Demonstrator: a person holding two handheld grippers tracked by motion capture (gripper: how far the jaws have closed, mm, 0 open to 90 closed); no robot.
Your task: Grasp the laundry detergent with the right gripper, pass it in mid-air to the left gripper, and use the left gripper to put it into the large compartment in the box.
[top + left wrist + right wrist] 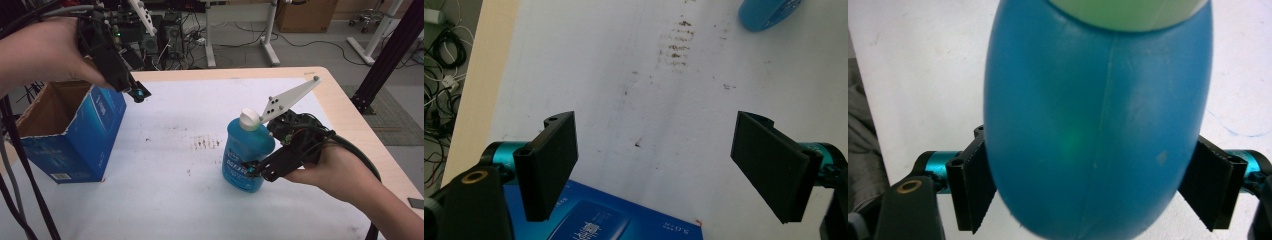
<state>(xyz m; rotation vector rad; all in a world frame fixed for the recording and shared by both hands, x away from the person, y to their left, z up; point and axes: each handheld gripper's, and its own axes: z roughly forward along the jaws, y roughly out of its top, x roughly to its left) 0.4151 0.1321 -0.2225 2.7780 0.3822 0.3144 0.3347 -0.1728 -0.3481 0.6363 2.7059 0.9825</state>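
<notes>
**Blue bottle held upright, right of table centre**

One right gripper [256, 169], jaws clamped on the lower body of one blue bottle [246, 155]; long axis vertical, white cap [249, 119] up. One open blue carton [70, 131] at left edge. Above it, one left gripper [654, 165], jaws apart, holding nothing

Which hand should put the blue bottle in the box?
The right. Its tongs already clamp the blue bottle on both sides. The left tongs hang open, holding nothing, above the box.
</notes>
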